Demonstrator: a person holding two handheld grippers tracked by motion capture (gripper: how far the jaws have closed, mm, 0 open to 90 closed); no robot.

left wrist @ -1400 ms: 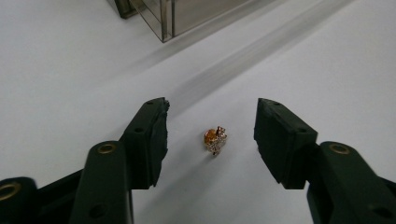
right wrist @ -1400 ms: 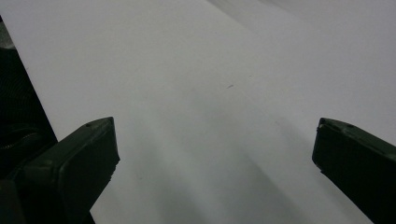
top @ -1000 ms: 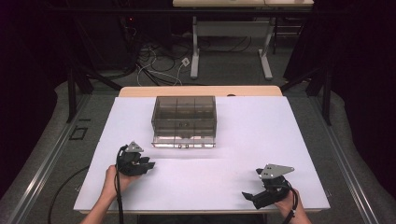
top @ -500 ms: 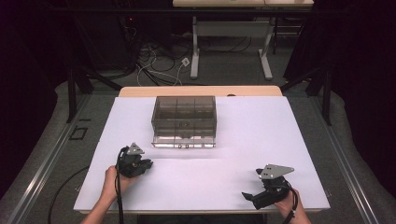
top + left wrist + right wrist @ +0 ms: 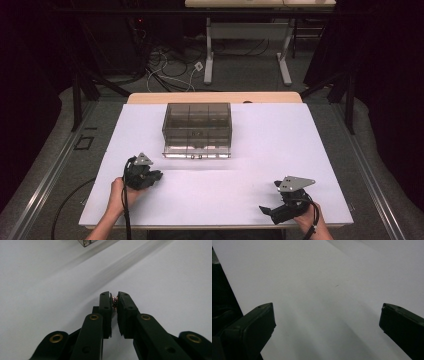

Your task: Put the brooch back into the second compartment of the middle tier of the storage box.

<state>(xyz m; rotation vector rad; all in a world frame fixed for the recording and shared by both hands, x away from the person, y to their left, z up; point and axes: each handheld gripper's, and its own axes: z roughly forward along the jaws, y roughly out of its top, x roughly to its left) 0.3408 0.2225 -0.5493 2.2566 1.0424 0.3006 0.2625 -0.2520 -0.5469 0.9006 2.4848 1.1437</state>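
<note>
Smoky translucent plastic, boxy, split by ribs into compartments: organizer box (image 5: 197, 129) at 12 o'clock on the matte white worktop (image 5: 270, 150), clear front lip glinting. Black, blocky, brass-riveted: left claw (image 5: 155, 176) at 8 o'clock, well apart from the box, jaws narrowed onto a tiny coppery, knobbly trinket (image 5: 115, 301), pinched between flat pads just above the worktop. Too small to make out from the high view; plain from the left gripper view, along with a corner of the box at 11 o'clock. Right claw (image 5: 266, 210) at 5 o'clock near the worktop's front edge, grey three-cornered plate on top; jaws spread wide and nothing between them in the right gripper view, smooth white surface below.
</note>
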